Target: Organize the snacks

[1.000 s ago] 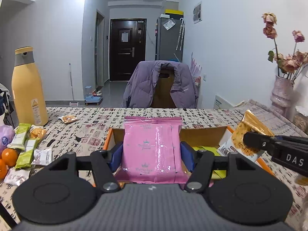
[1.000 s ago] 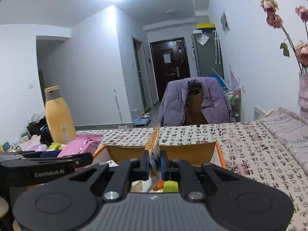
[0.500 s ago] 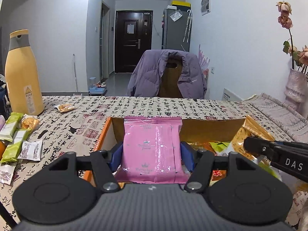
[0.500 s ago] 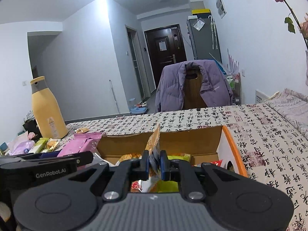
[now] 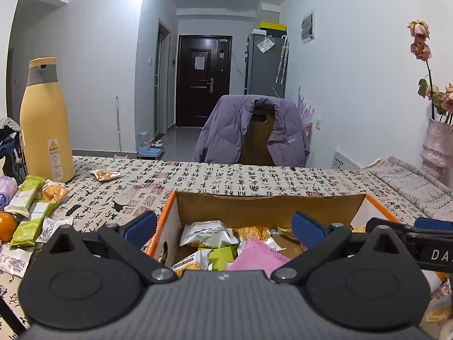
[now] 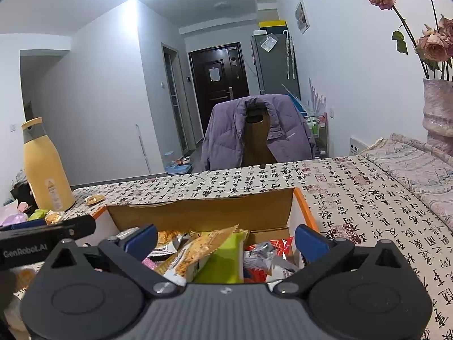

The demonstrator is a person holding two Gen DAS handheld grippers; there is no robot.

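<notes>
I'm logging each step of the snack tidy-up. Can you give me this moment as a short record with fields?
left gripper: open, jaws just opened, nothing pressed between the pads
right gripper: open, jaws just opened, nothing gripped
pink packet: lying in the cardboard box
orange-gold packet: leaning on the snacks in the box
still on the table: green bars, orange, small packet near the yellow bottle

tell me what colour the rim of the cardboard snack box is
Orange, on the cardboard box rim; the right wrist view shows it best.
</notes>
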